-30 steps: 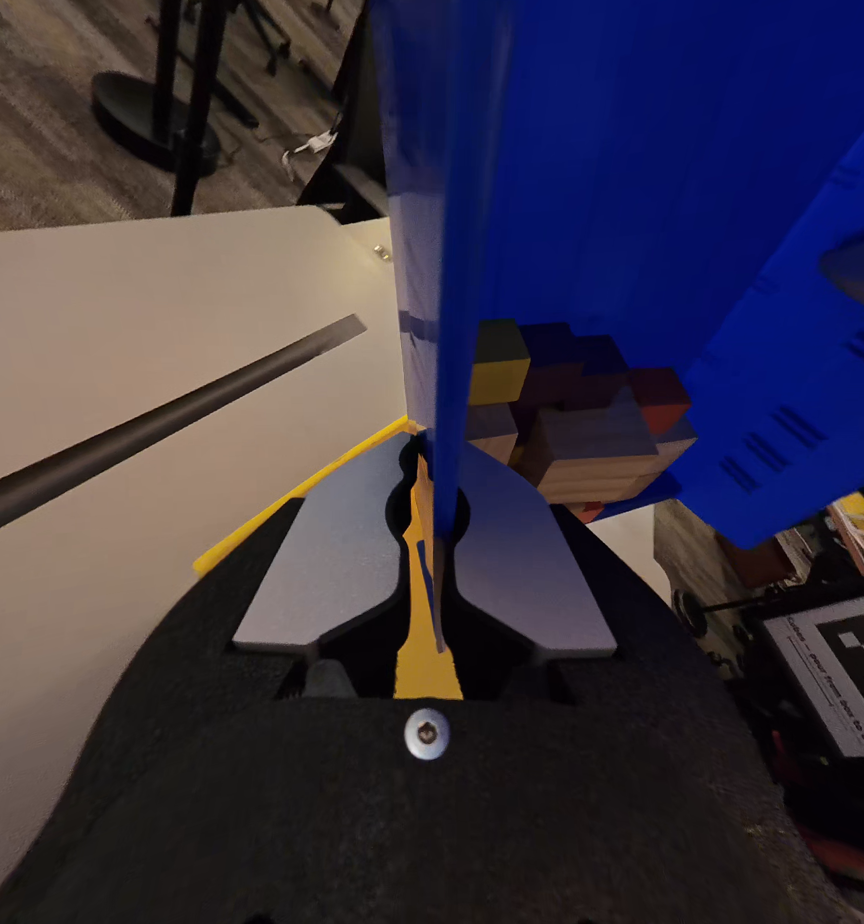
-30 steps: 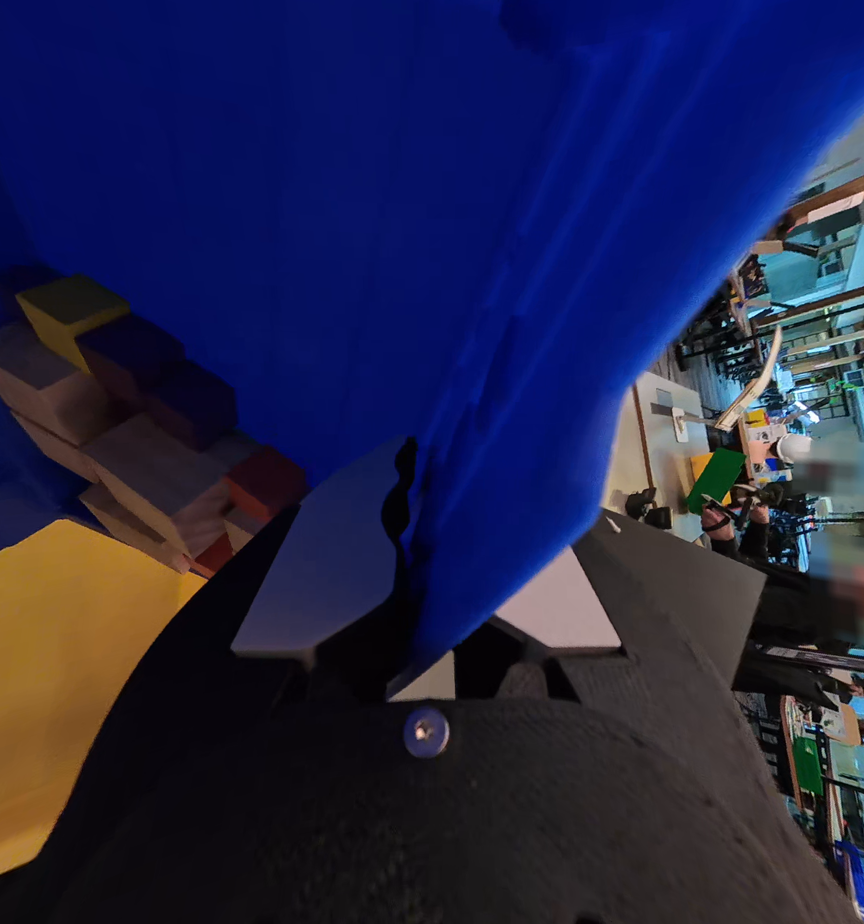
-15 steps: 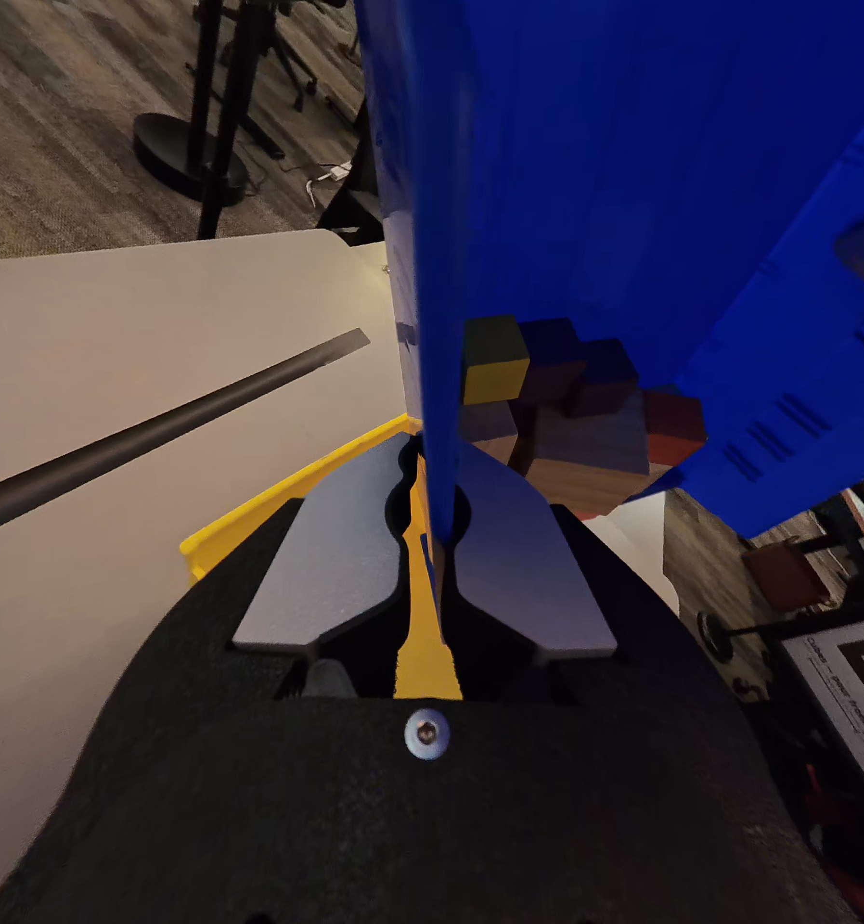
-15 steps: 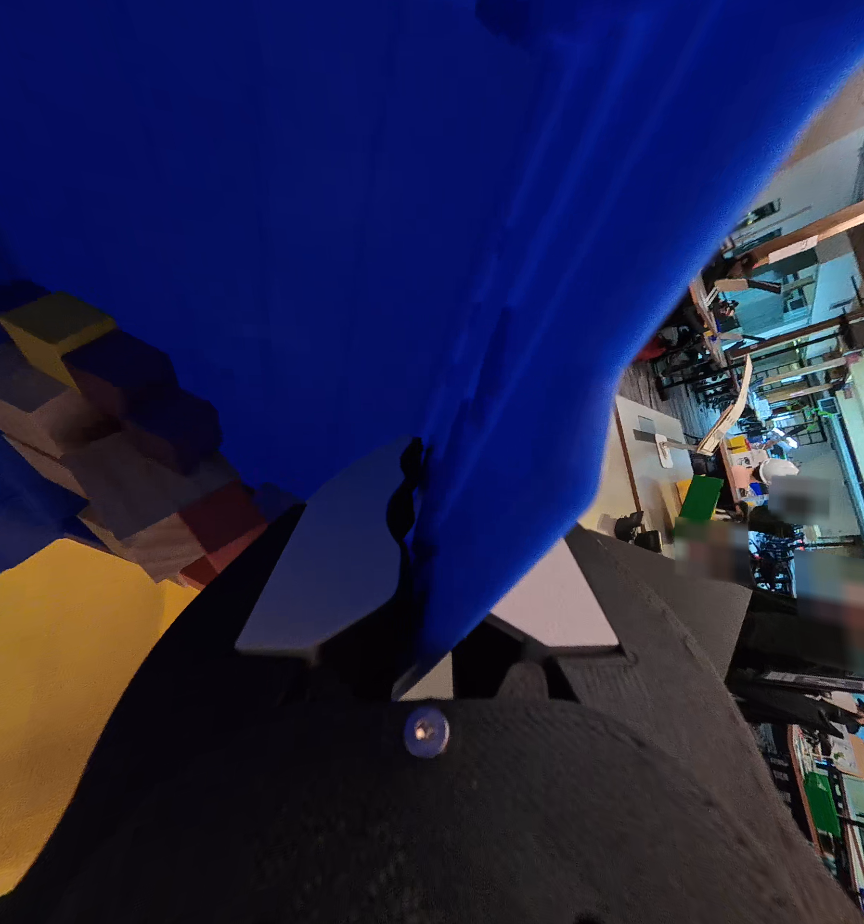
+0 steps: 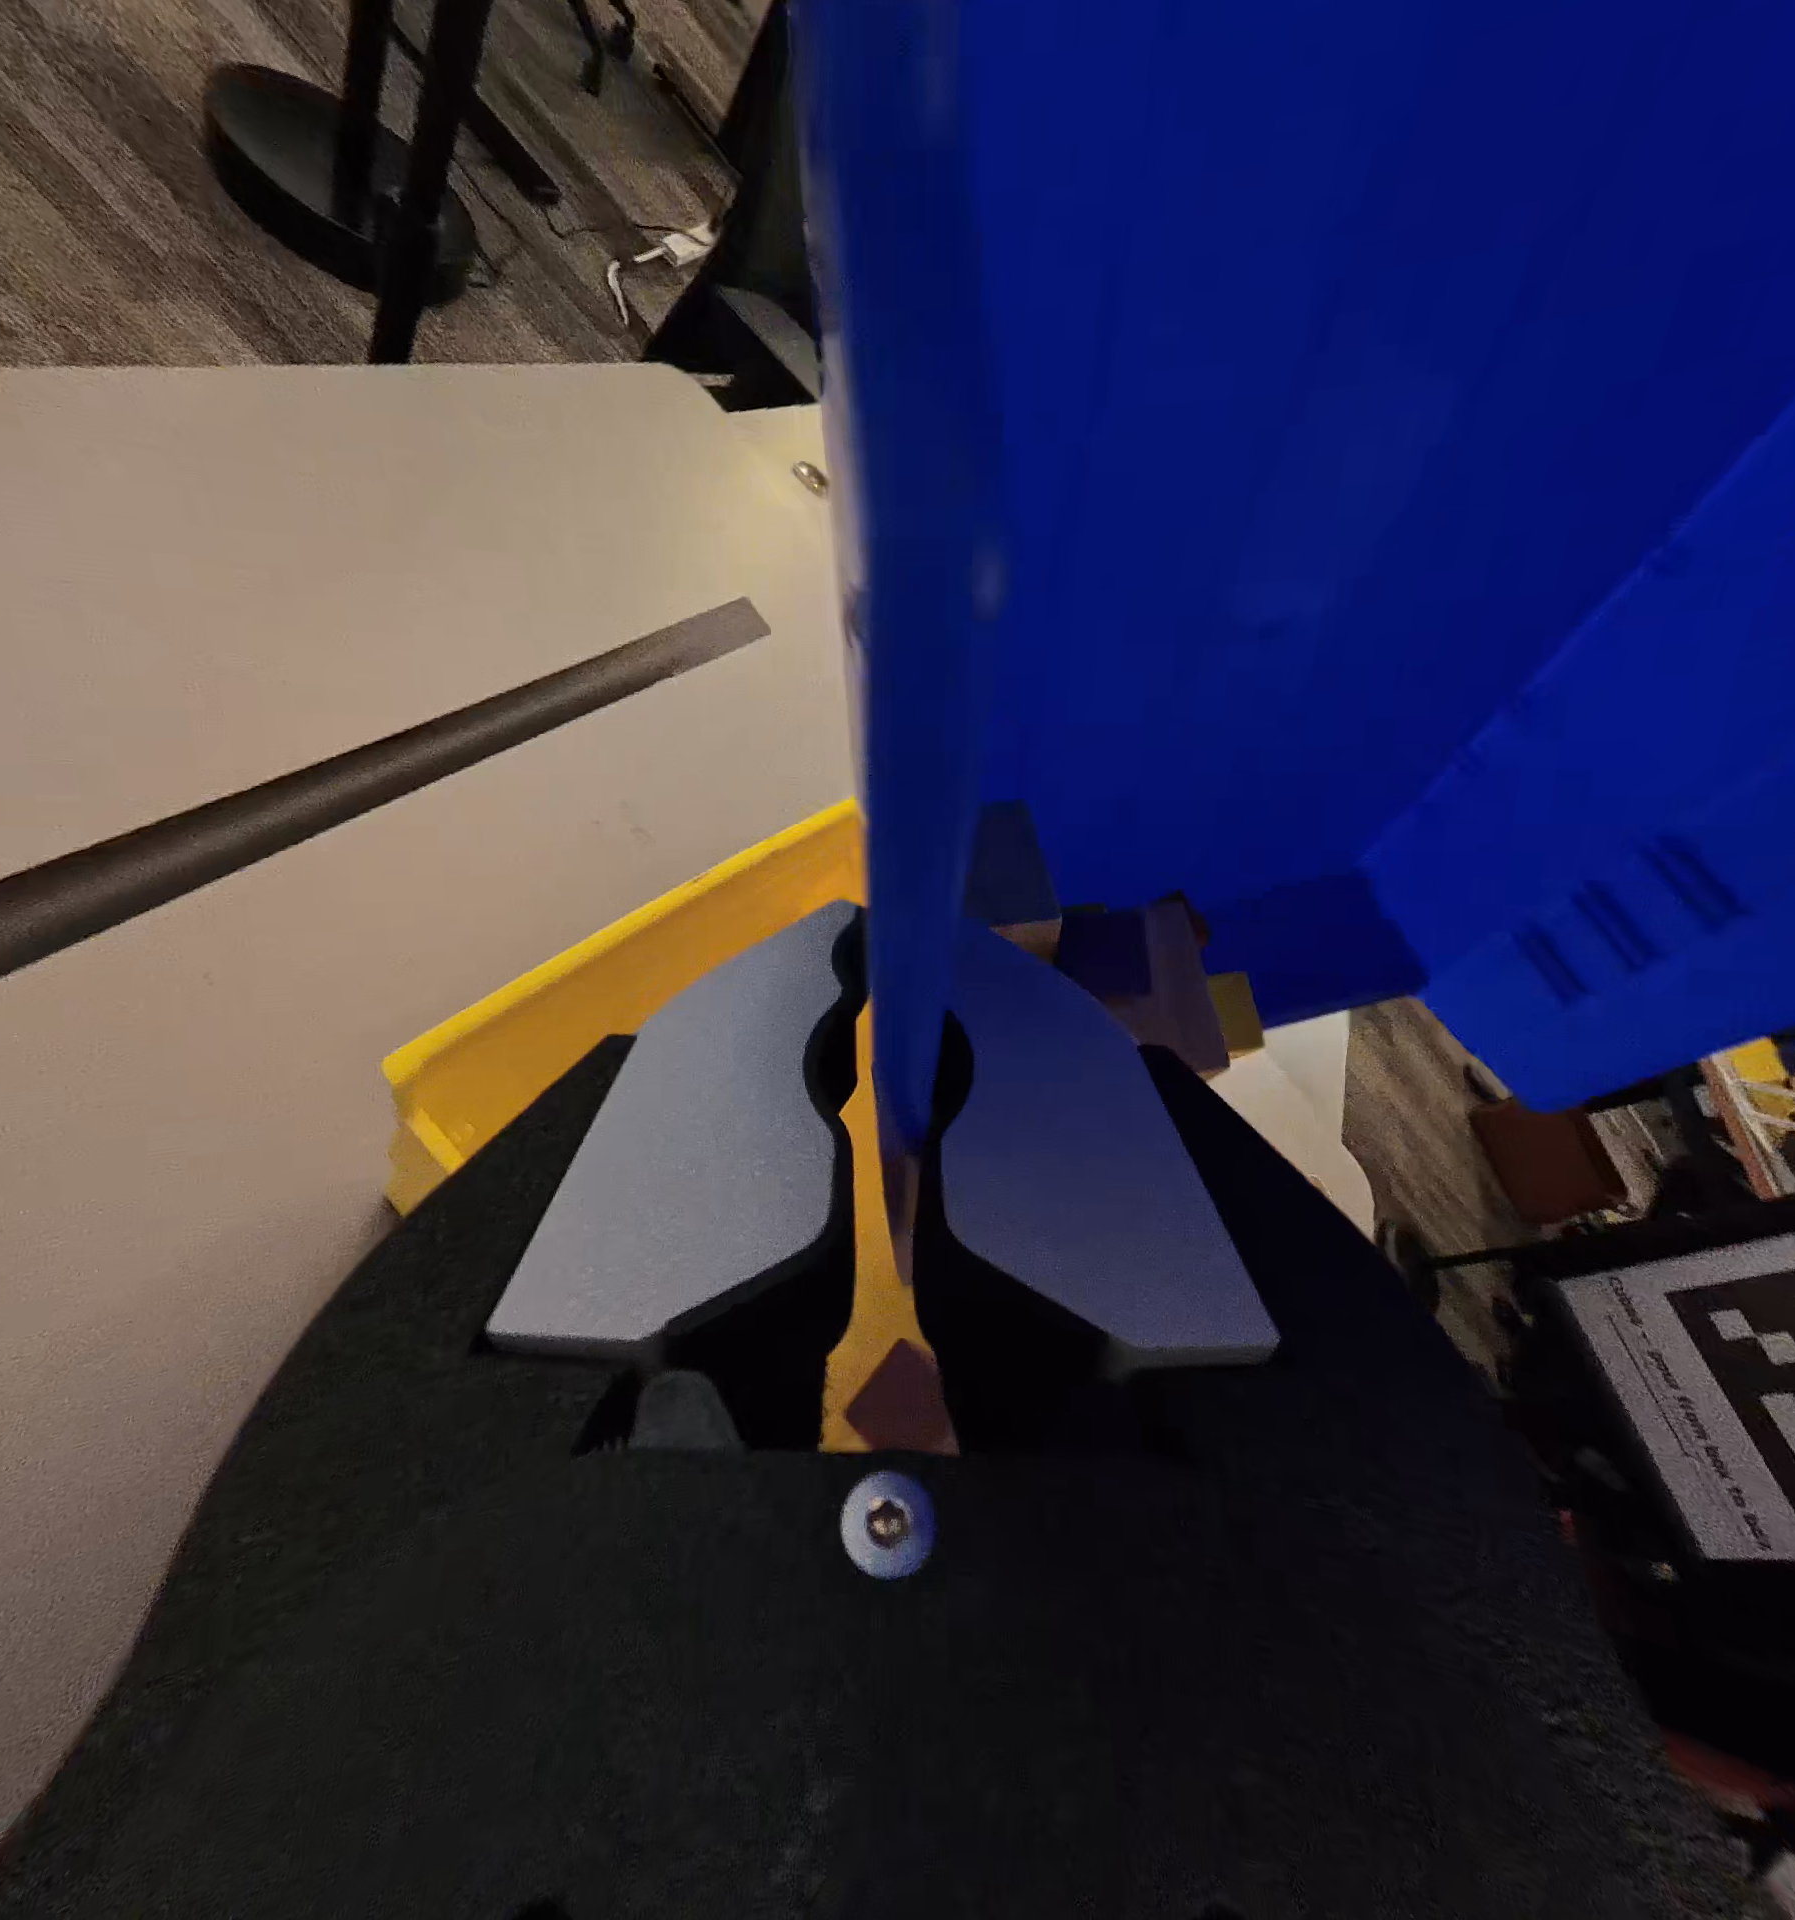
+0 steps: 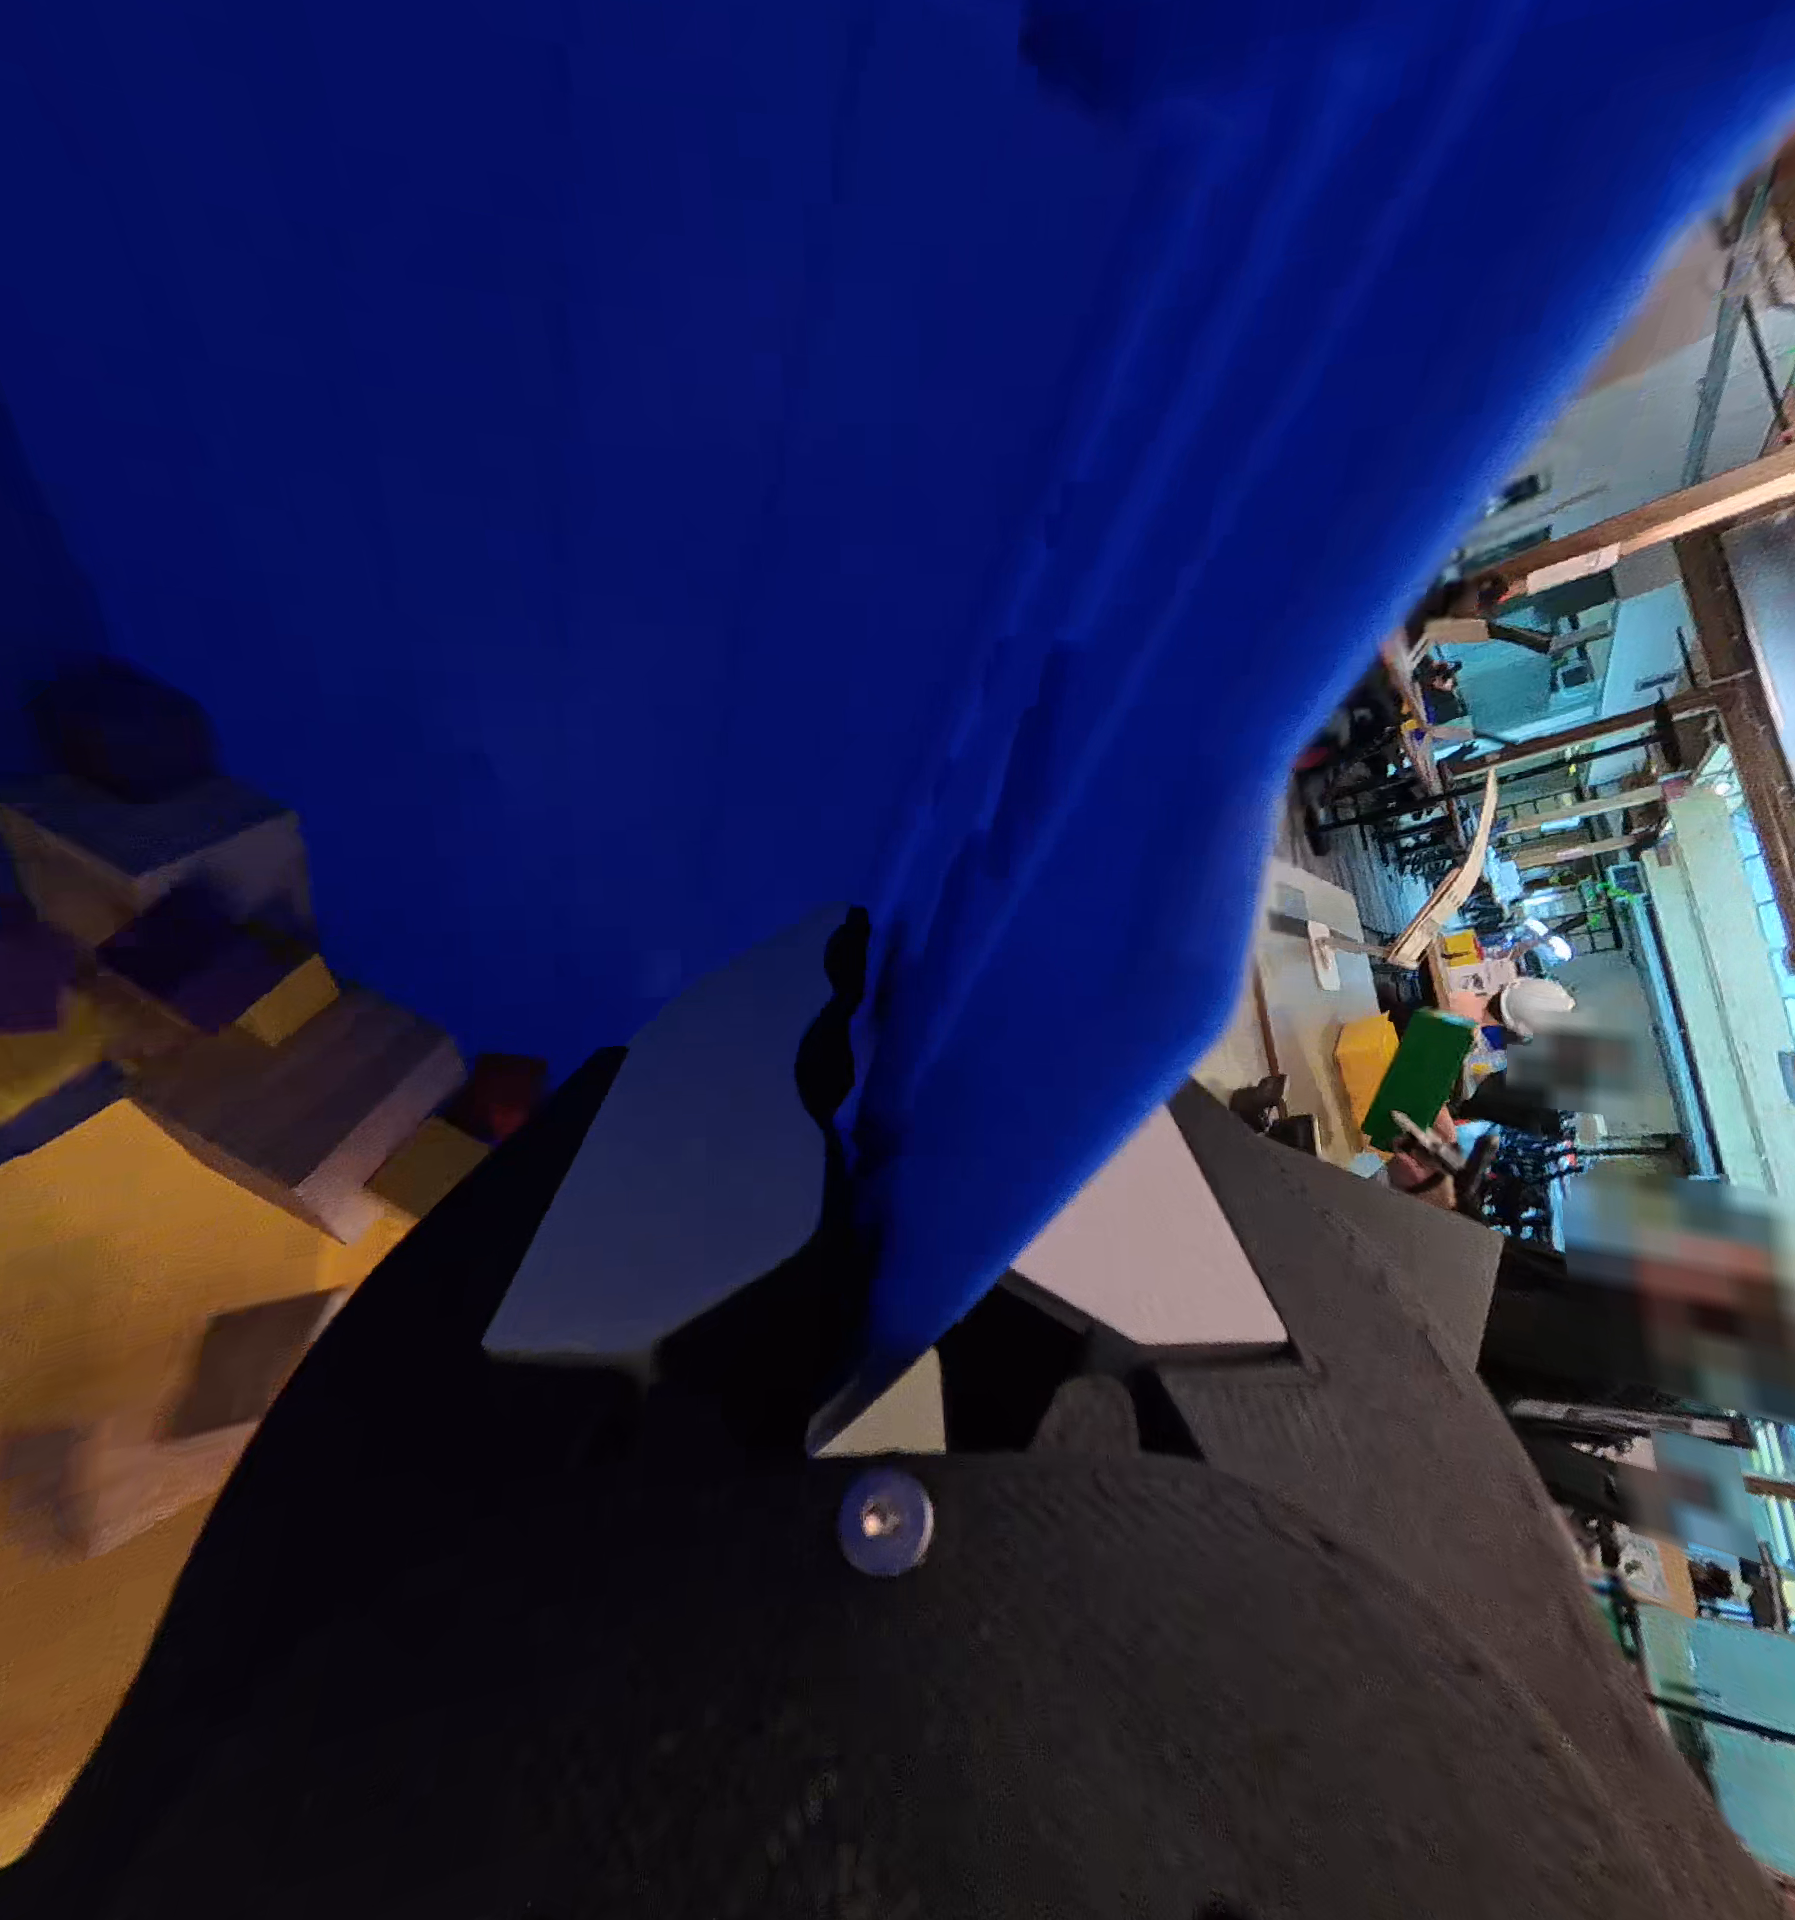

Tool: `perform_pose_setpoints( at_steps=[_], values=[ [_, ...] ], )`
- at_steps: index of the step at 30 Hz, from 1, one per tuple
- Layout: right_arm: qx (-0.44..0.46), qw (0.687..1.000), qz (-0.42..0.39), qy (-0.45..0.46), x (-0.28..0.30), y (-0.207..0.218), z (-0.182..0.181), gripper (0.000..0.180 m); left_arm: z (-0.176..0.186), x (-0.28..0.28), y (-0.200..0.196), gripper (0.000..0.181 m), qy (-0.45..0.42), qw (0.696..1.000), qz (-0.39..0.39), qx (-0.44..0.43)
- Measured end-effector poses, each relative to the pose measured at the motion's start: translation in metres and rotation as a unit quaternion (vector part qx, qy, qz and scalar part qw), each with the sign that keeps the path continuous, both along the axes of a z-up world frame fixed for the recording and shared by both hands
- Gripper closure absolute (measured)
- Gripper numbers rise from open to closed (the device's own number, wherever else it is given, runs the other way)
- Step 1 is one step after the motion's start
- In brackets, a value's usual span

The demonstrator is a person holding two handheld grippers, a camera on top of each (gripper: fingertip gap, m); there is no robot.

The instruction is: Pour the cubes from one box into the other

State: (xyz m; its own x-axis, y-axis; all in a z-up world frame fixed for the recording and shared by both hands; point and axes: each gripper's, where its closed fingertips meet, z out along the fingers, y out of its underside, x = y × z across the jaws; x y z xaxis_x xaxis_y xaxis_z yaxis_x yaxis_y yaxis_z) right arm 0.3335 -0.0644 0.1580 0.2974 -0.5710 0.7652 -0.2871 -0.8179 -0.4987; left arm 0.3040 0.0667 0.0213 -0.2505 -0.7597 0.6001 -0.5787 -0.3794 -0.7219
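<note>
Both jaws clamped on blue box (image 5: 1340, 468) wall

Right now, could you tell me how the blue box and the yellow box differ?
The blue box is held up and tipped steeply, a wall clamped by each gripper; the yellow box lies below it on the table. Cubes are sliding out of the blue box, while the yellow box catches them. Both are open-topped.

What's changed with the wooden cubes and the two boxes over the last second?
The coloured wooden cubes slid down out of the tipped blue plastic box; several now lie in the yellow plastic box below. Both grippers, left and right, still clamp the blue box's walls.
</note>
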Motion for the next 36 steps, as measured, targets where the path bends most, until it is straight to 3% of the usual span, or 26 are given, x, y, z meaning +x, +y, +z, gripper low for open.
perform_pose_setpoints(
  at_steps=[5,9,13,16,20,23,26,29,32,36],
  values=[
    [-0.021,1.0,0.001,0.002,-0.002,0.004,-0.01,0.164,-0.013,-0.001,0.0,0.175,0.01,1.0,-0.002,-0.003],
    [-0.019,0.999,0.015,-0.045,-0.013,0.004,0.007,0.166,0.003,-0.002,0.0,0.175,-0.035,0.999,0.0,0.004],
    [-0.005,1.0,0.007,-0.026,-0.016,-0.001,0.008,0.164,0.012,-0.006,0.001,0.175,-0.039,0.999,0.006,0.012],
    [0.002,0.995,0.032,-0.094,-0.026,0.0,0.032,0.165,0.028,-0.011,-0.001,0.174,-0.098,0.994,0.007,0.037],
    [0.007,0.999,0.009,-0.033,-0.019,-0.005,0.012,0.165,0.018,-0.01,-0.002,0.175,-0.05,0.998,0.0,0.027],
    [0.004,0.995,0.039,-0.088,-0.025,0.0,0.025,0.166,0.023,-0.011,0.0,0.174,-0.091,0.995,0.01,0.041],
    [0.01,0.999,0.018,-0.04,-0.022,-0.006,0.013,0.165,0.02,-0.015,-0.003,0.174,-0.06,0.997,0.001,0.039],
    [0.015,0.994,0.044,-0.096,-0.033,-0.004,0.035,0.169,0.036,-0.016,-0.002,0.174,-0.123,0.991,0.007,0.052],
    [0.013,0.998,0.026,-0.054,-0.024,-0.007,0.019,0.164,0.027,-0.015,-0.001,0.175,-0.067,0.997,0.009,0.044],
    [0.019,0.991,0.056,-0.118,-0.04,-0.006,0.04,0.166,0.04,-0.021,-0.003,0.174,-0.158,0.984,0.015,0.082]
  ],
)
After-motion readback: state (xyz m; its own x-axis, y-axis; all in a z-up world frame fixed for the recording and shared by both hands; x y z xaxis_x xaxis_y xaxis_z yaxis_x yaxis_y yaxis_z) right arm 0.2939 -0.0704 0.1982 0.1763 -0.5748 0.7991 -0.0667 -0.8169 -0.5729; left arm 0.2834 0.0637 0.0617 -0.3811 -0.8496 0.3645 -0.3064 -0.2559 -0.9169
